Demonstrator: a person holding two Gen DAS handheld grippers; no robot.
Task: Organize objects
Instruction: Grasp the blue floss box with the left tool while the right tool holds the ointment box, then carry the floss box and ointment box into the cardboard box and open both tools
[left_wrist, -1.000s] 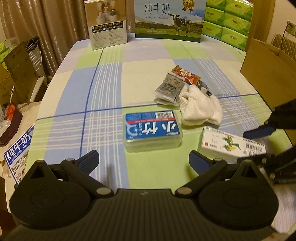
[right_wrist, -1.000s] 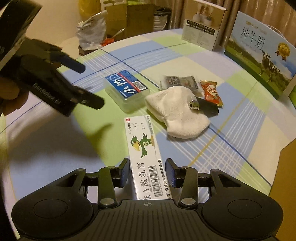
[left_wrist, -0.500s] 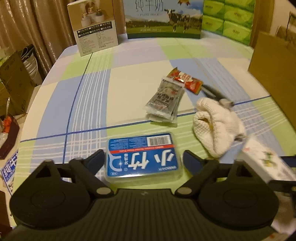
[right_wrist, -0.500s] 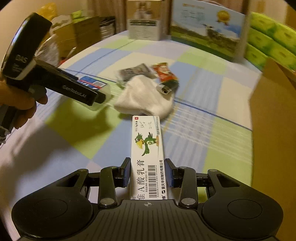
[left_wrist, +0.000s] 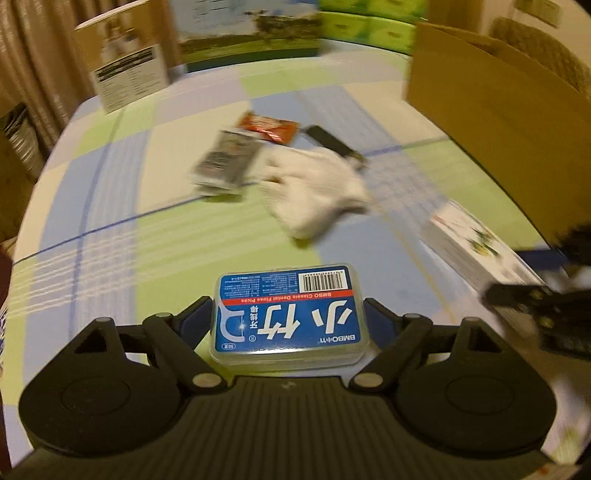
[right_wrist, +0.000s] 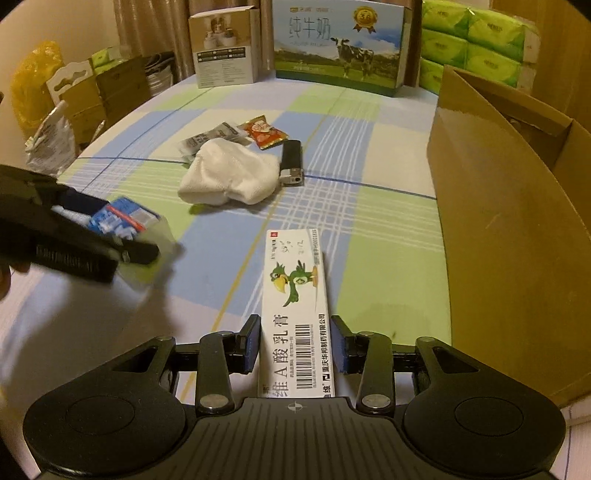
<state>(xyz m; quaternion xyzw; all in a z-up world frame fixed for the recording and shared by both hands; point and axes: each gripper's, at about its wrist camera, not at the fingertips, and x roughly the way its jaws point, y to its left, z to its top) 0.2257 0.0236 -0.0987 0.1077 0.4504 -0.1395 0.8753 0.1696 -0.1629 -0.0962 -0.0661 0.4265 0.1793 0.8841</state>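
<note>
left gripper (left_wrist: 289, 320): clamped on the floss box (left_wrist: 288, 312), a pad on each short side, box label-up and pretty much level. Seen from the right wrist, lifted off the table and angled in from the left edge, hand barely in frame.

right gripper (right_wrist: 294, 341): low over the near table edge, pointing toward the far side. Pads hugging the near end of the ointment box (right_wrist: 295, 306), left one touching, right one touching or a hair off, can't quite tell. Most of the box sticks out forward, long and flat; resting or lifted, can't tell.

table (right_wrist: 373, 266): checked cloth, open patch right ahead of both grippers.

cardboard box (right_wrist: 517, 206): big one, standing just right of the ointment box, wall close alongside, open top. Tight on that side.

glove (right_wrist: 231, 177): white, crumpled, mid-table, well ahead of both grippers.

lighter (right_wrist: 291, 162): black, touching the glove's right edge.

sachets (right_wrist: 210, 138): grey pile, partly tucked behind the glove on the left.

red packet (right_wrist: 264, 133): just past the glove, between sachets and lighter.

far edge: white carton (right_wrist: 223, 48), milk box (right_wrist: 338, 44) and green tissue packs (right_wrist: 476, 48) lined up in a row. Left-wrist view pretty blurry back there.
</note>
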